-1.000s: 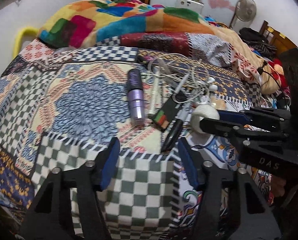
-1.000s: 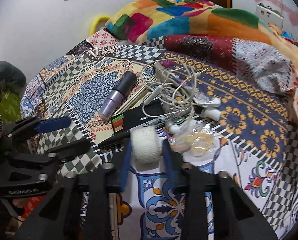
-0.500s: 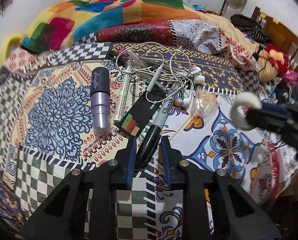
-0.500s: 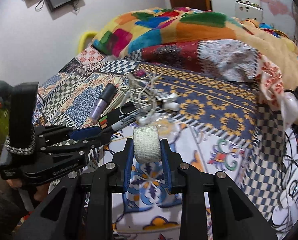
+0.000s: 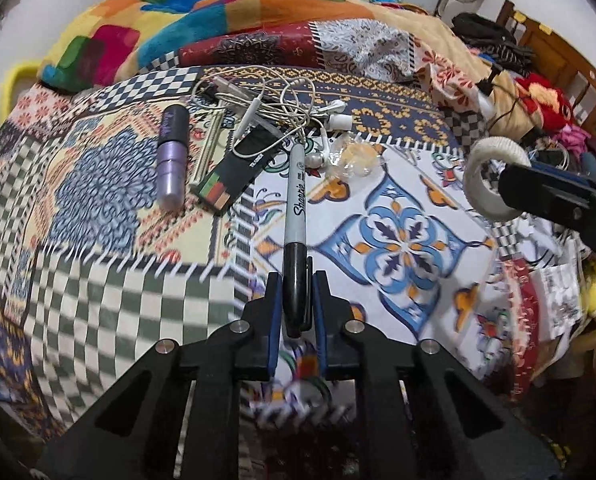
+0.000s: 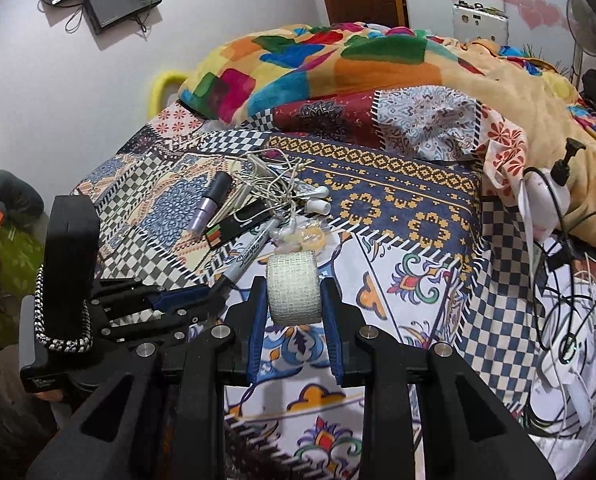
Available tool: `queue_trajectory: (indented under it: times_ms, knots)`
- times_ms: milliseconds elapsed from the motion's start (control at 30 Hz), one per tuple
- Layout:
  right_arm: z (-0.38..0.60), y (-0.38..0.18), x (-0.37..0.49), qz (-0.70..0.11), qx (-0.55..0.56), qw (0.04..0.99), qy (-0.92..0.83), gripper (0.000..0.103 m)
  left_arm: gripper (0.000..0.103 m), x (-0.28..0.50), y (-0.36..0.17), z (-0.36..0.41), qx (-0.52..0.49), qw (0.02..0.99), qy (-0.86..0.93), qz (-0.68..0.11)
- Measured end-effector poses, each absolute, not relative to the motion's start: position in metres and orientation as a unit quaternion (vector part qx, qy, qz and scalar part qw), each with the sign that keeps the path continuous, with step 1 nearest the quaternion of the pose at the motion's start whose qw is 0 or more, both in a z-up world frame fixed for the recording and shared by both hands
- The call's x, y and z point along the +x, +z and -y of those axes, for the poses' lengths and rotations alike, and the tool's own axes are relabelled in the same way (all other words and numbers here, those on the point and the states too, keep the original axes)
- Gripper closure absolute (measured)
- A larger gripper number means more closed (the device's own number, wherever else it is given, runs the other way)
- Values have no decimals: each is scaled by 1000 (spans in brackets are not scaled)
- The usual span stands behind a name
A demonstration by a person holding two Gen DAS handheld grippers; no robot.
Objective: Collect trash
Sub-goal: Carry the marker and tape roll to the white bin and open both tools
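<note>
**Both grippers loaded over the bed**

Left gripper [image 5: 296, 304]: jaws have just been closing and now pinch the capped end of a marker [image 5: 295, 216], its tip pointing away toward the clutter. Right gripper [image 6: 293, 300]: narrow hold on a white tape roll [image 6: 294, 289], lifted above the quilt [image 6: 394, 280]. On the quilt beyond: tangled earphones [image 5: 293, 108], purple tube [image 5: 171, 160], black card [image 5: 233, 174], clear wrapper [image 5: 354, 156].

marker [image 5: 295, 216]: smooth glossy plastic
tape roll [image 6: 293, 294]: rough woven cloth, matt
bed cover [image 5: 398, 240]: printed cloth, matt
blanket [image 6: 318, 64]: fuzzy fleece
lipstick tube [image 5: 172, 160]: shiny plastic
</note>
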State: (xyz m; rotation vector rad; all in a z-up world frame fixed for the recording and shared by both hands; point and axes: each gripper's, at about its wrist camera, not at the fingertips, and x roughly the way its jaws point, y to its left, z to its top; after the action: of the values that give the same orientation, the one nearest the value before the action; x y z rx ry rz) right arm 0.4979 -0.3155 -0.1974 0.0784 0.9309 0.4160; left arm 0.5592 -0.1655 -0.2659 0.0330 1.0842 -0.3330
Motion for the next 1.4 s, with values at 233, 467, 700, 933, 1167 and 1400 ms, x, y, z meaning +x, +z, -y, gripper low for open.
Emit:
queue_trajectory:
  times_ms: [233,467,700,933,1167,1400]
  knots:
    - [312,-168,475,-427,29,881,203,79,89,526,-225,154,-10,858,-144,-493]
    - [305,-131,449,-399,25,893,207,79,89,483,-166,142,-8,886,-135,-443]
    - [289,-90,414,-368,10,903,222,79,89,431,-118,118,-9,910,-111,-401]
    - [260,-58,374,-343,-7,908,241,79,89,374,-87,71,-41,925,-75,-370]
    - [218,-43,336,-327,-28,905,271,79,89,316,-76,11,-57,932,-24,-356]
    - [163,-44,303,-324,-55,889,319,79,89,265,-86,-52,-79,929,36,-359]
